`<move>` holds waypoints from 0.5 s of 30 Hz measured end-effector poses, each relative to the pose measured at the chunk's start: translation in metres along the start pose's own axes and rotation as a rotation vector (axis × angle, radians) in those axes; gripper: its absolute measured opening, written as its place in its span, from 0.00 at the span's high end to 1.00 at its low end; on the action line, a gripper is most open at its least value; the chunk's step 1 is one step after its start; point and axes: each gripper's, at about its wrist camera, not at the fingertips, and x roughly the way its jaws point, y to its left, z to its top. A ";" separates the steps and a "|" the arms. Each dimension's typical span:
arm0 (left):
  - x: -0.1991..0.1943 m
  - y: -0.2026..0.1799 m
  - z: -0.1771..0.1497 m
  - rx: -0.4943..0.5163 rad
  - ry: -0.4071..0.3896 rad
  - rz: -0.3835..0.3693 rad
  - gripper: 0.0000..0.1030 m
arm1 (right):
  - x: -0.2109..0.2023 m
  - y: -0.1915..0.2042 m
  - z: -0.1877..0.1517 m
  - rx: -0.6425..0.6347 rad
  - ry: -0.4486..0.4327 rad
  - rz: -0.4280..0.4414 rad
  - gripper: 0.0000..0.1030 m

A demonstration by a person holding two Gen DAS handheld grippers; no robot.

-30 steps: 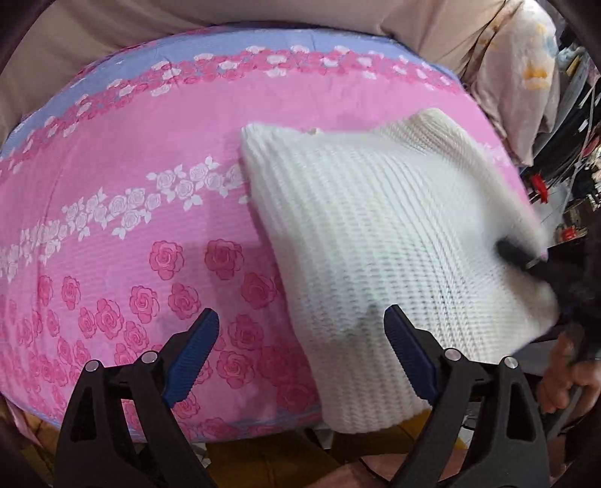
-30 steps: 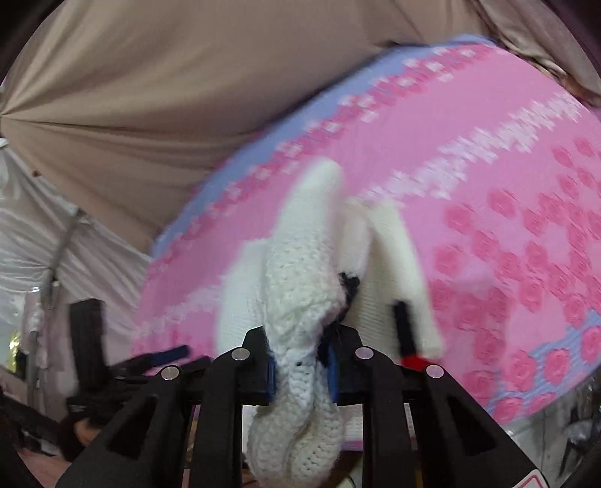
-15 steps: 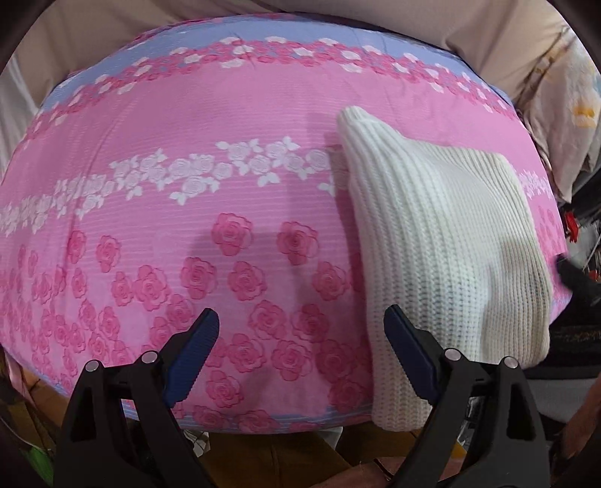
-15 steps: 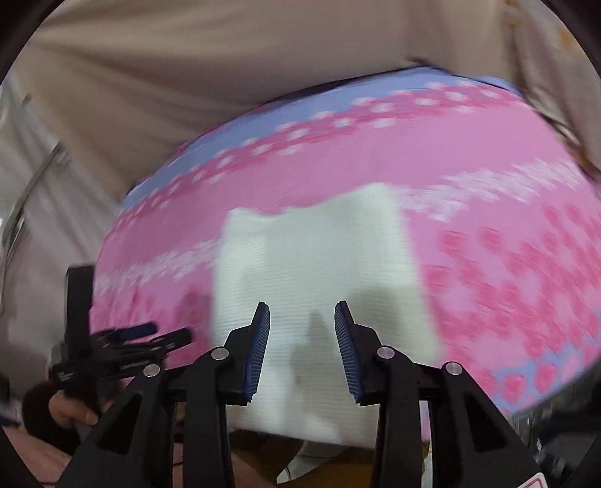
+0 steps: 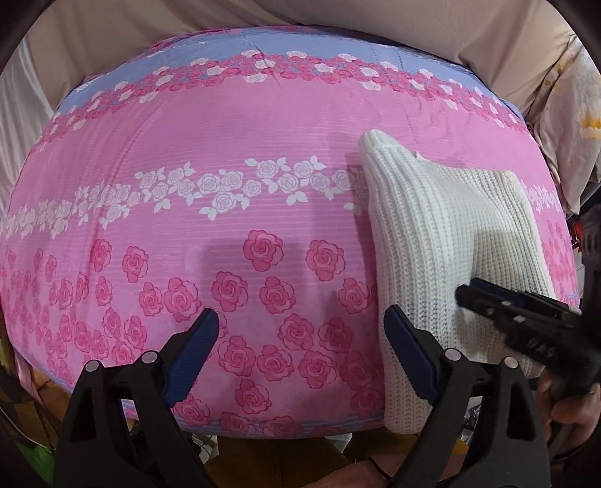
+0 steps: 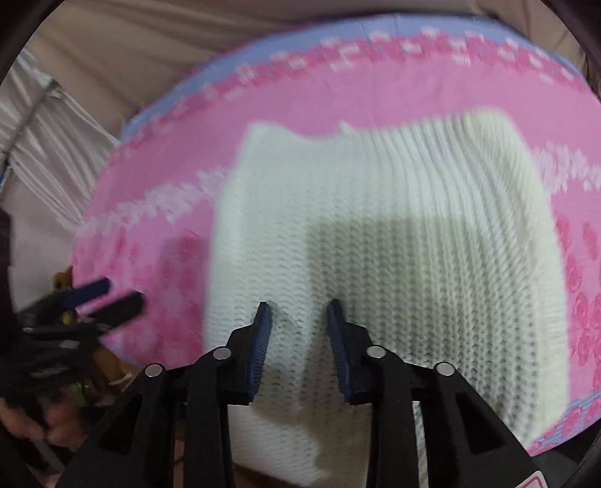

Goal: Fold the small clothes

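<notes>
A folded white knit sweater (image 5: 443, 244) lies flat on the pink rose-print bedsheet (image 5: 225, 131), its near end hanging over the front edge. My left gripper (image 5: 300, 319) stands wide open above bare sheet, with its right finger at the sweater's left border. In the right wrist view, my right gripper (image 6: 299, 311) hovers over the near part of the sweater (image 6: 394, 225). Its jaws stand a little apart and are closing, with only flat knit under them and nothing pinched. The same gripper (image 5: 488, 304) reaches in from the right in the left wrist view.
Beige cloth (image 5: 338, 15) hangs behind the bed. A floral pillow (image 5: 571, 112) lies at the far right. The sheet's front edge (image 5: 263, 428) drops to a brown floor. A hand (image 5: 571, 409) holds the right gripper's handle. The left gripper (image 6: 94, 296) shows blurred at the left.
A second ago my right gripper was shut on a bunched fold of the sweater. It has let go, the sweater has settled flat, and the gripper has swung over it. The left gripper stayed open.
</notes>
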 end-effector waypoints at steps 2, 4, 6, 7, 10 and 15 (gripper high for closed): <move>-0.001 -0.002 0.001 0.011 -0.007 0.010 0.15 | -0.026 -0.004 0.003 0.052 -0.055 0.017 0.75; 0.001 -0.005 0.002 0.015 -0.004 0.011 0.15 | -0.056 -0.007 0.006 0.057 -0.146 0.003 0.71; 0.004 -0.011 0.003 0.026 0.006 0.009 0.15 | -0.076 -0.018 0.007 0.067 -0.201 -0.040 0.69; 0.005 -0.015 0.004 0.038 0.005 0.009 0.15 | -0.081 -0.028 0.008 0.076 -0.212 -0.074 0.68; 0.005 -0.030 0.006 0.076 -0.004 0.011 0.15 | -0.077 -0.066 0.006 0.158 -0.180 -0.188 0.62; 0.012 -0.051 0.009 0.122 0.008 0.000 0.15 | -0.075 -0.103 -0.013 0.255 -0.154 -0.117 0.47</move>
